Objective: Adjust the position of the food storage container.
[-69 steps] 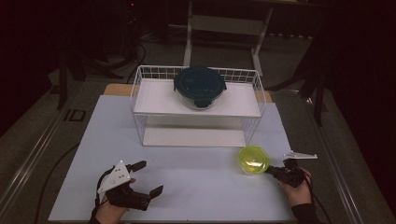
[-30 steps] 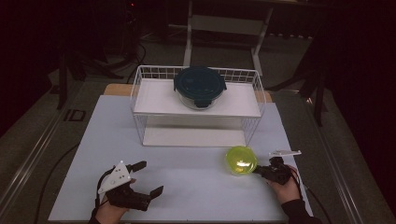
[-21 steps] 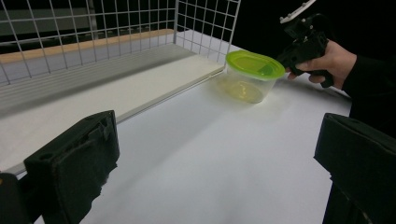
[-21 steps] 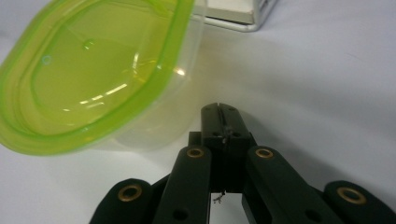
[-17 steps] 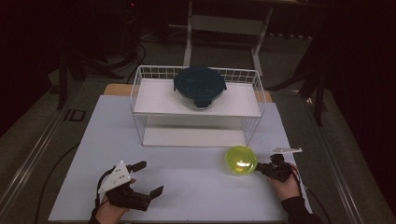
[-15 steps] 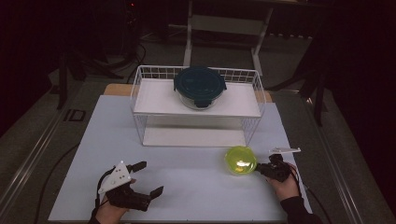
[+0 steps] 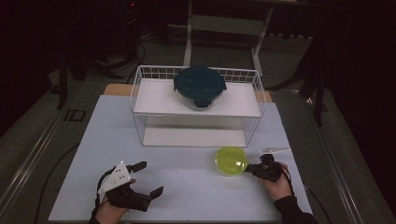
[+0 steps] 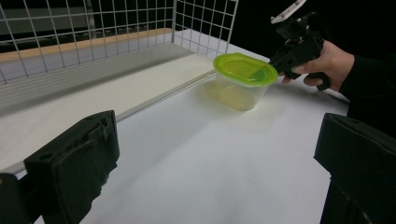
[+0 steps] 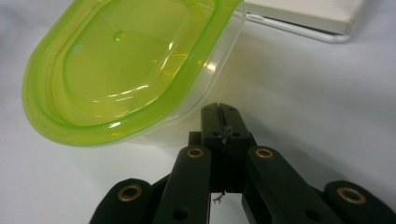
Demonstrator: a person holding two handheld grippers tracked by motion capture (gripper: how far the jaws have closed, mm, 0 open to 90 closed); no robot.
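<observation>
Right gripper: jaws are seen pressed together on the rim of the container, at the side nearest the right hand; in the right gripper view the closed tips meet just under the lid's edge.
Green-lidded container: a clear plastic tub with a lime-green lid, seen on or just above the white table, in front of the wire rack's right end; whether its base touches the table cannot be told. In the left gripper view it is shown tilted slightly, with the right gripper at its far rim.
Left gripper: jaws are spread wide, nothing is held between them; it is held low over the table's near left part, well apart from the container.
Wire rack: white, two-tiered, placed at the table's far middle.
Dark-lidded bowl: set on the rack's upper shelf.
</observation>
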